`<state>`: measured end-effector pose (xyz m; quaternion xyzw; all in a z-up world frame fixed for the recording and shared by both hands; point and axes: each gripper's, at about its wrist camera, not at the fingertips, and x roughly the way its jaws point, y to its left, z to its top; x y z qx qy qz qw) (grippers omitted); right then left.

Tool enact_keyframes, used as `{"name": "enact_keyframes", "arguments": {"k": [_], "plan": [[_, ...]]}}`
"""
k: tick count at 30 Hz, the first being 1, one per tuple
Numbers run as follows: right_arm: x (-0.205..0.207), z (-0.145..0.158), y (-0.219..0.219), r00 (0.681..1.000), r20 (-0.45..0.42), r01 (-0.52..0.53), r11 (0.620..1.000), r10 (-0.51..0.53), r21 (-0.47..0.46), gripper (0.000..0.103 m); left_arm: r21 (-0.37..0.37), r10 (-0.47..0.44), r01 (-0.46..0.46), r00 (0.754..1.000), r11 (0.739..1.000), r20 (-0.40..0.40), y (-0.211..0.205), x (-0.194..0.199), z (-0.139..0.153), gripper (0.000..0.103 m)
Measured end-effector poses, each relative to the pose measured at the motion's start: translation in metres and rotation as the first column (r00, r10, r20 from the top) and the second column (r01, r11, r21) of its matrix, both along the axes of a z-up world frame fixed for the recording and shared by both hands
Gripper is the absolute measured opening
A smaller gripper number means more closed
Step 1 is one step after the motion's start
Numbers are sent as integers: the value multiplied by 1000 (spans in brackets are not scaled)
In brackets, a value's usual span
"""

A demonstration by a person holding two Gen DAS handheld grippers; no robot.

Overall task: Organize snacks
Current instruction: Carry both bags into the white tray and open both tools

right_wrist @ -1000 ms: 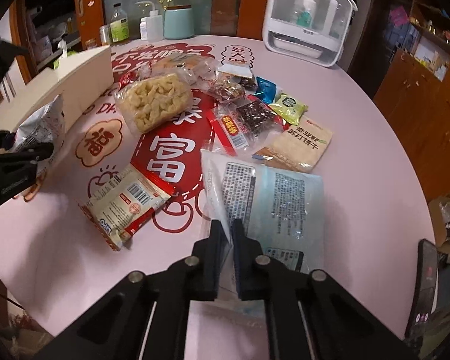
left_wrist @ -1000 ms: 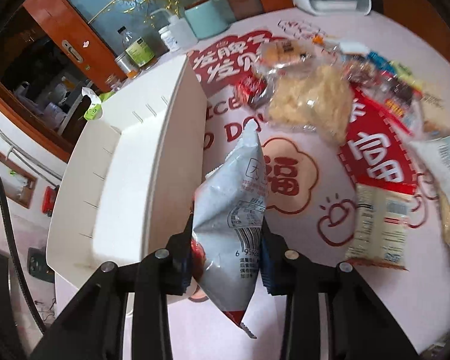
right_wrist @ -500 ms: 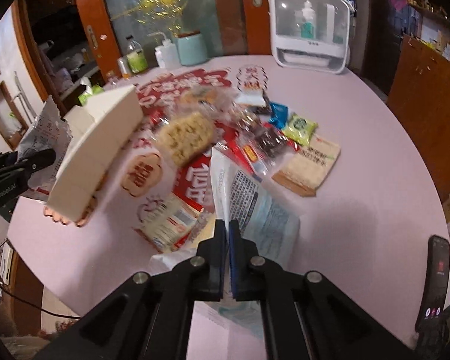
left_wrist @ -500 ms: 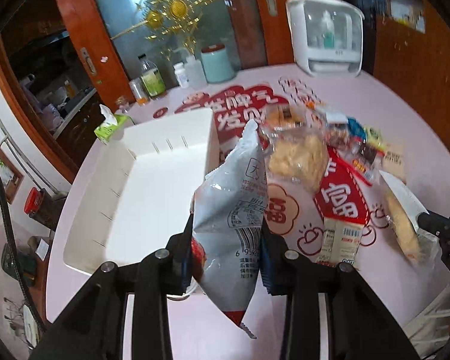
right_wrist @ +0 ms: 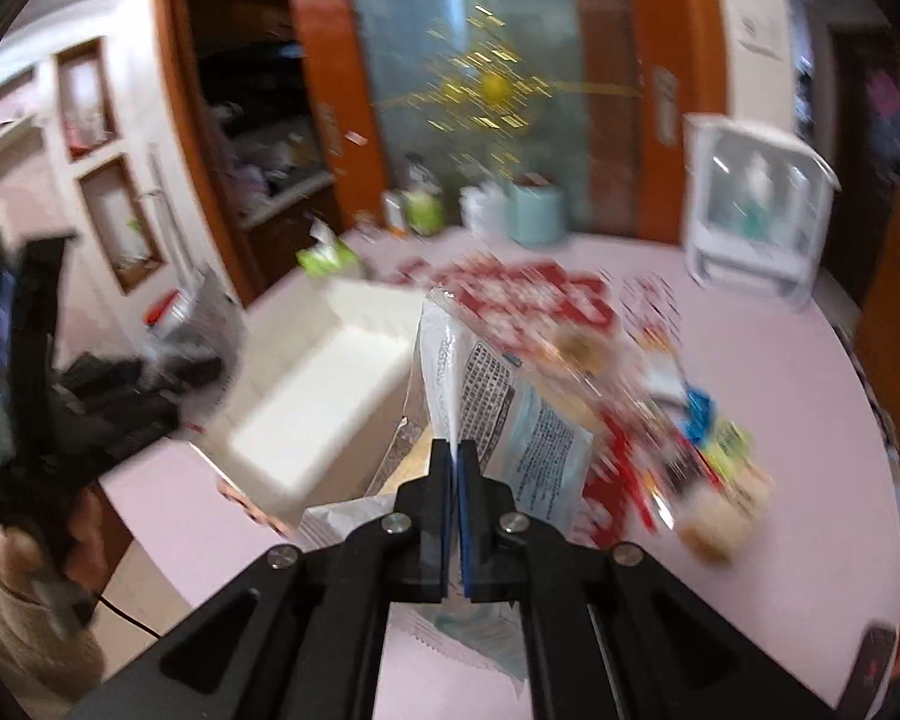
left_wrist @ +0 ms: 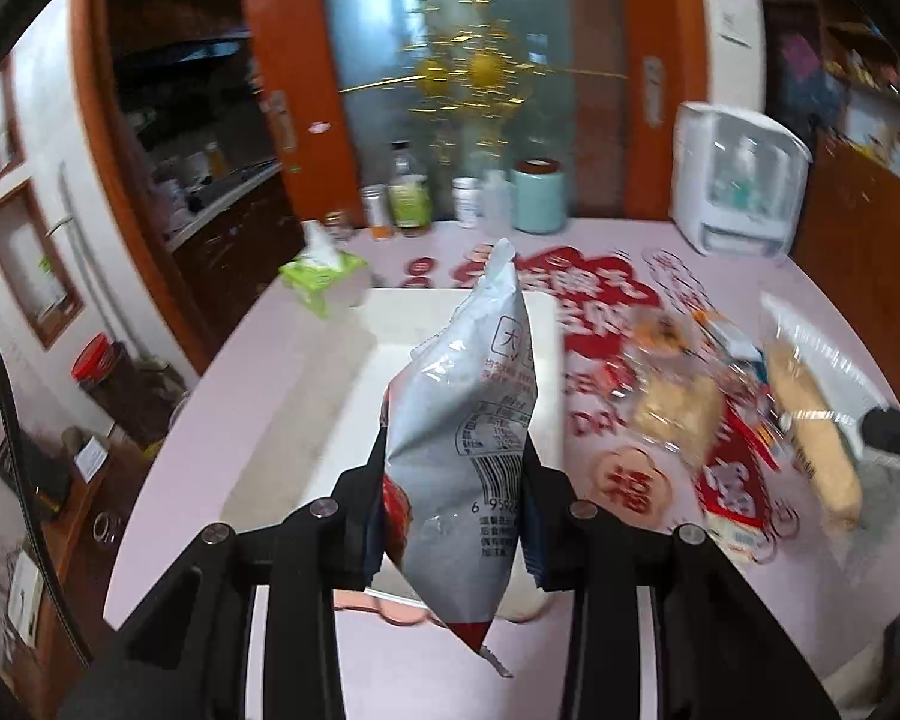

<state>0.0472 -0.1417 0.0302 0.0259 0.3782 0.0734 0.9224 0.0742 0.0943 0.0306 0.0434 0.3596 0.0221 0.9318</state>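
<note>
1. Left gripper (left_wrist: 456,516) has its fingers clamped on a silver-grey snack bag (left_wrist: 471,438), squeezing it from both sides. The bag is up in the air, standing roughly on end, barcode side facing the camera, with a bit of red at the bottom corner.
2. Right under and behind that bag is the white bin (left_wrist: 354,396), sitting on the pink table (left_wrist: 258,360). Looks empty from what shows, though the bag blocks part of it.
3. Right gripper (right_wrist: 455,468) has its fingers pinched together on the edge of a flat clear packet (right_wrist: 510,414) with white and pale blue printing. Packet is lifted off the table and hangs near the bin's right side.
4. From the left wrist view you can see that same packet (left_wrist: 810,414) off to the right, with something long and tan inside.
5. The rest of the snacks (left_wrist: 678,414) are scattered on the table right of the bin, over the red printed characters. Pretty blurry, can't make out most of them.
6. Far end of the table: a green tissue pack (left_wrist: 321,276), some bottles (left_wrist: 408,198), a mint canister (left_wrist: 537,195) and a white appliance (left_wrist: 738,180).
</note>
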Motion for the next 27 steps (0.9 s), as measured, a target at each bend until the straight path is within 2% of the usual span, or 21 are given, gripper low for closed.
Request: {"name": "enact_keyframes", "arguments": {"k": [4,7,11,16,19,20,21,22,23,24,27], "plan": [[32,23,41,994,78,-81,996,79,33,2,-25,58,-58,998,998,-4,33,13,1,34],[63,28,68,988,103,-125,990,118,61,2,-43,83,-84,996,996,-10,49,24,-1,34],[103,14,95,988,80,-140,986,132,93,2,-57,106,-108,994,993,-39,62,45,-14,34],[151,-19,116,991,-14,-133,981,137,143,6,-77,119,-128,987,989,-109,74,71,-44,35],[166,-32,124,992,-37,-112,986,117,120,7,-78,123,-136,980,988,-154,75,87,-63,38],[165,-34,125,993,-41,-103,988,108,113,13,-75,125,-138,979,987,-164,74,91,-68,42],[165,-36,125,993,-46,-103,988,109,119,24,-73,124,-138,977,988,-171,73,93,-72,58],[164,-37,125,992,-50,-105,986,112,130,30,-68,121,-135,977,989,-173,71,95,-75,69],[163,-38,126,993,-49,-104,986,111,131,39,-63,122,-134,979,989,-162,70,95,-77,85],[160,-38,126,994,-41,-100,988,105,121,41,-53,124,-132,983,990,-139,67,93,-77,88],[151,-36,126,997,-15,-81,995,82,67,41,-57,106,-114,986,992,-125,64,91,-76,88]]}}
